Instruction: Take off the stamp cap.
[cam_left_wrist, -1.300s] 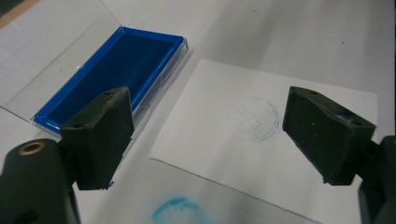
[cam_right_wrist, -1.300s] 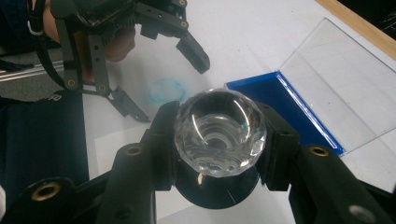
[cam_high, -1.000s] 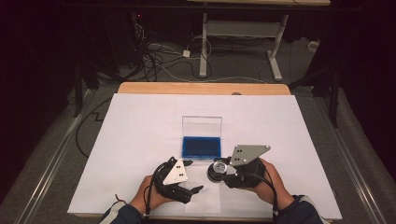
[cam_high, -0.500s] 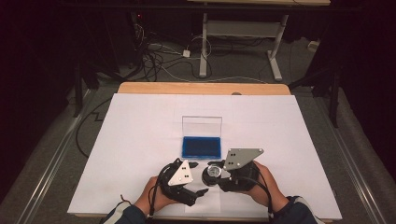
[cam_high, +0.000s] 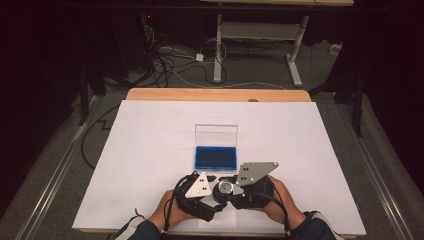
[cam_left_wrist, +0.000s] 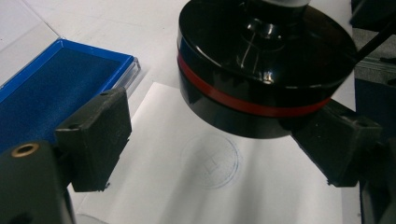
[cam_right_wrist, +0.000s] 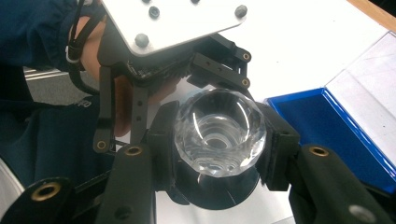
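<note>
A stamp (cam_high: 223, 187) with a faceted clear handle (cam_right_wrist: 219, 133) and a black base ringed in red (cam_left_wrist: 261, 70) hangs just above the table. My right gripper (cam_high: 228, 189) (cam_right_wrist: 219, 140) is shut on the handle. The left gripper (cam_high: 216, 194) (cam_left_wrist: 215, 144) stands open, its pads on either side below the base and the left pad well clear of it. Under the stamp, a sheet of paper (cam_left_wrist: 154, 196) carries a faint blue round imprint (cam_left_wrist: 210, 161). A blue ink pad (cam_high: 216, 157) (cam_left_wrist: 46, 88) (cam_right_wrist: 327, 126) lies in its open clear case just beyond.
The case's clear lid (cam_high: 216, 134) stands up behind the pad. A white table cover (cam_high: 150, 150) spreads wide on both sides, with a wooden edge (cam_high: 215, 94) at the far end. Cables (cam_high: 170, 65) and desk legs are on the floor beyond.
Both hands have drawn slightly closer together near the front edge. The right gripper has carried the stamp a little left and toward the person.
</note>
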